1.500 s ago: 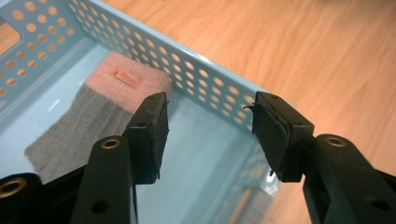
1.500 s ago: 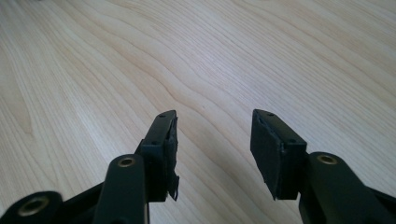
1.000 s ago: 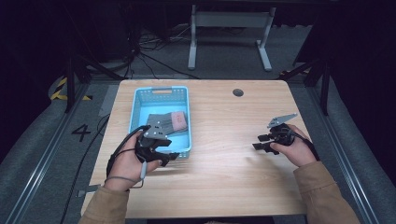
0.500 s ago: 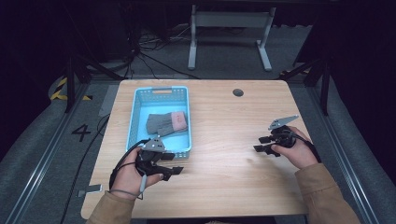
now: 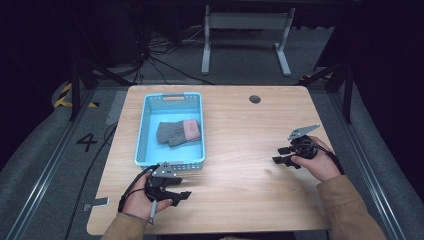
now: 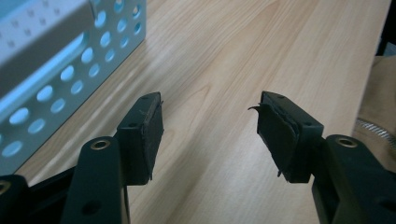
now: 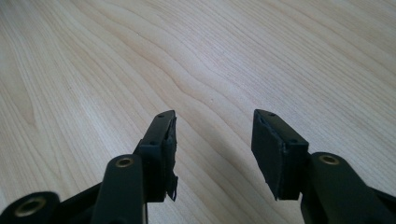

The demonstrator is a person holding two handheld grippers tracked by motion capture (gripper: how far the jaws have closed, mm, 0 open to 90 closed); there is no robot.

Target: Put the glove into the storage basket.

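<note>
Below, a pale wooden surface (image 5: 240, 150) is seen from above, its near edge cut off by the frame. A blue perforated basket (image 5: 145, 135) is set on its left half, and a grey glove with a pink cuff (image 5: 178, 132) is laid inside; its shape is hard to make out. The left hand-held gripper (image 5: 186, 195) is held just before the basket's near wall, jaws spread, nothing between them after just being widened. The right hand-held gripper (image 5: 278, 155) is kept well apart at the right, jaws likewise spread over bare wood.
</note>
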